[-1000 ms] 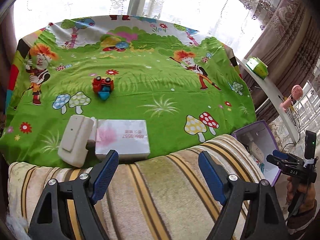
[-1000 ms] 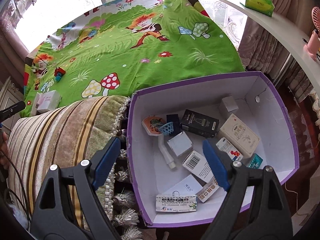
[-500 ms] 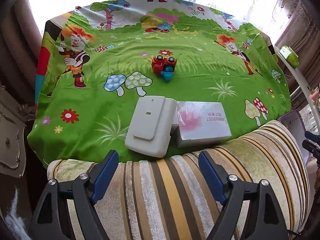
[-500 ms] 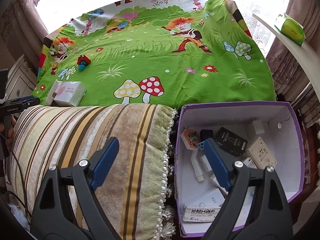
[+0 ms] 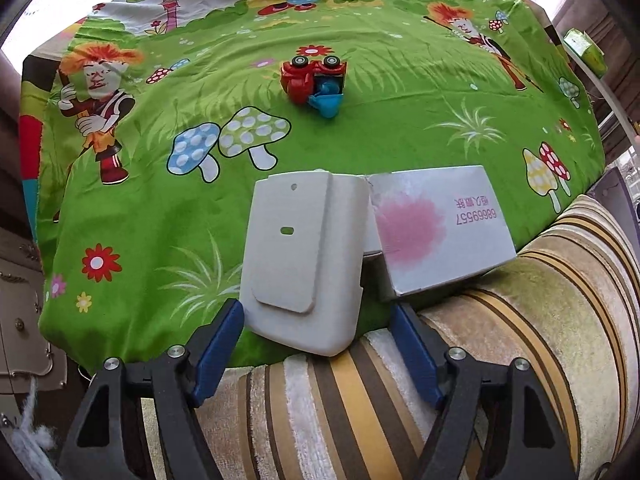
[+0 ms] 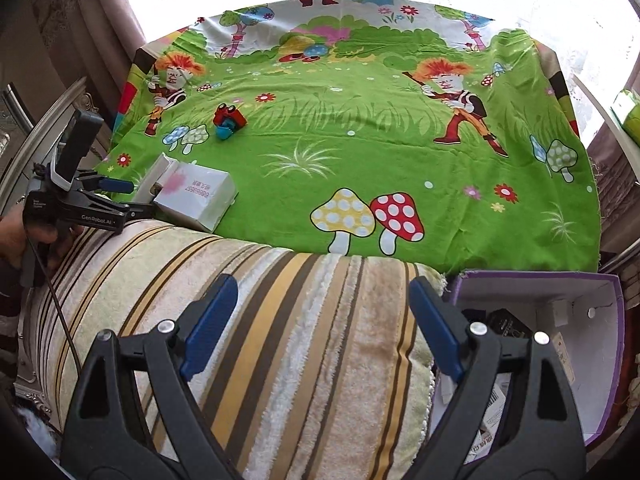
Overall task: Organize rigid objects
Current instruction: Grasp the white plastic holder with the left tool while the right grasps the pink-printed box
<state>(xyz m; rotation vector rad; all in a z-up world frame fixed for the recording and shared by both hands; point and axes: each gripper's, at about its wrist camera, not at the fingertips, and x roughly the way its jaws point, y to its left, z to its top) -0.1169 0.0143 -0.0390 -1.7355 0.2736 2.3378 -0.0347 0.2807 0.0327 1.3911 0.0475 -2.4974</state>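
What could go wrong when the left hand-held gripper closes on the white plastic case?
1. The white case leans on the pink-printed box, so lifting it may shift that box.
2. The left hand-held gripper, whose jaws have just been closing, reaches only the case's near corner; the case may pivot or slip.

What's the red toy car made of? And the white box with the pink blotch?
Toy car: probably hard plastic, going by its glossy red and blue moulded parts.
White box: looks like matte cardboard, with sharp folded edges and printed lettering.
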